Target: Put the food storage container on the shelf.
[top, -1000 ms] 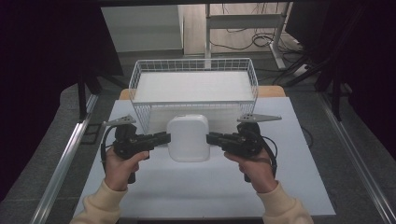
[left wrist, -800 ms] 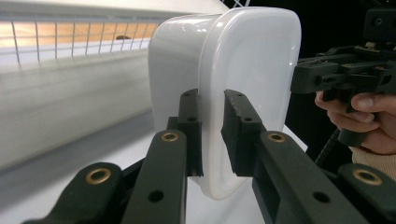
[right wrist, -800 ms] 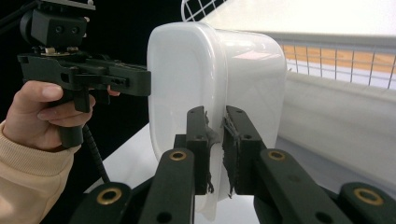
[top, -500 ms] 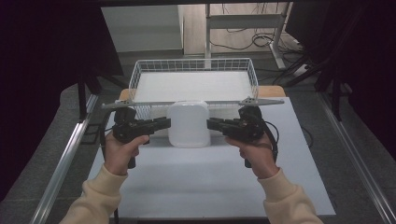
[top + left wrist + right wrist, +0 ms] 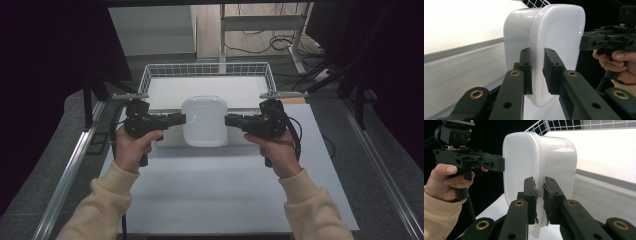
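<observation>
A white plastic container with rounded corners hangs in the air above the table, just in front of a white wire basket. My left gripper is shut on its left rim and my right gripper is shut on its right rim. In the left gripper view the container's rim sits pinched between the two black jaws, with the right gripper on the far side. The right gripper view has the rim clamped the same way, and the left gripper holds the opposite edge.
The wire basket has a flat white floor and stands at the far end of the white table top. Metal rails run along both table sides. Desk legs and cables lie beyond the basket.
Both grippers have lifted the container off the table and carried it forward, toward the basket. It now hangs higher and overlaps the basket's near edge.
</observation>
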Tool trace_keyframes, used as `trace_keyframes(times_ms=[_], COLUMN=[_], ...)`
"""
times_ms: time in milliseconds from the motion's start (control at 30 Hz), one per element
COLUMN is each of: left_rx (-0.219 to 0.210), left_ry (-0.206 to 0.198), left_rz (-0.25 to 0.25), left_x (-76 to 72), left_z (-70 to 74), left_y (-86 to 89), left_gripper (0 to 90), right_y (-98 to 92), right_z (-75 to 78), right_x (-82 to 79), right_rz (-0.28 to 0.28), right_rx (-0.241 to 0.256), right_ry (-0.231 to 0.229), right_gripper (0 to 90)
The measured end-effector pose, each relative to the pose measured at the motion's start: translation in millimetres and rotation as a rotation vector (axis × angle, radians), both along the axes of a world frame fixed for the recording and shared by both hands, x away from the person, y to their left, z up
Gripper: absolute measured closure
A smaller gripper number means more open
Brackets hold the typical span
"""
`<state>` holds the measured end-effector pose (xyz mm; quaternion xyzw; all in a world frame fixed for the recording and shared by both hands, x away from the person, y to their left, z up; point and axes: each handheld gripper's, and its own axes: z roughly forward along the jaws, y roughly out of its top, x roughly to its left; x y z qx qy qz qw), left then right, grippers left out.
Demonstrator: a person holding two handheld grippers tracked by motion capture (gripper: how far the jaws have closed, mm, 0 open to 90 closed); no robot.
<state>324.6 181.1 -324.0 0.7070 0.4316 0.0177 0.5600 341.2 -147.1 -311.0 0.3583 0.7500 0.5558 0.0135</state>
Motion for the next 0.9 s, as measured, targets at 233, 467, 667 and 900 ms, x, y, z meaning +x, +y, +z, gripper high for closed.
trace_keyframes(times_ms=[233,467,667,900], left_rx=[-0.015,-0.018,-0.018,-0.016], left_ry=[0.005,0.005,0.019,0.051], left_rz=[-0.001,0.003,0.011,0.019], left_x=[15.7,37.3,52.8,81.7], left_z=[8.7,25.0,32.3,37.8], left_y=[2.0,6.4,7.4,8.7], left_gripper=[77.6,77.6,77.6,77.6], right_y=[1.9,6.3,7.7,8.5], right_z=[11.6,28.4,35.3,37.6], right_x=[13.5,35.5,52.0,82.8], right_rz=[-0.005,-0.004,-0.004,-0.004], right_rx=[-0.010,-0.012,-0.003,0.009], right_ry=[-0.002,0.001,0.019,0.058], right_gripper=[81.3,81.3,81.3,81.2])
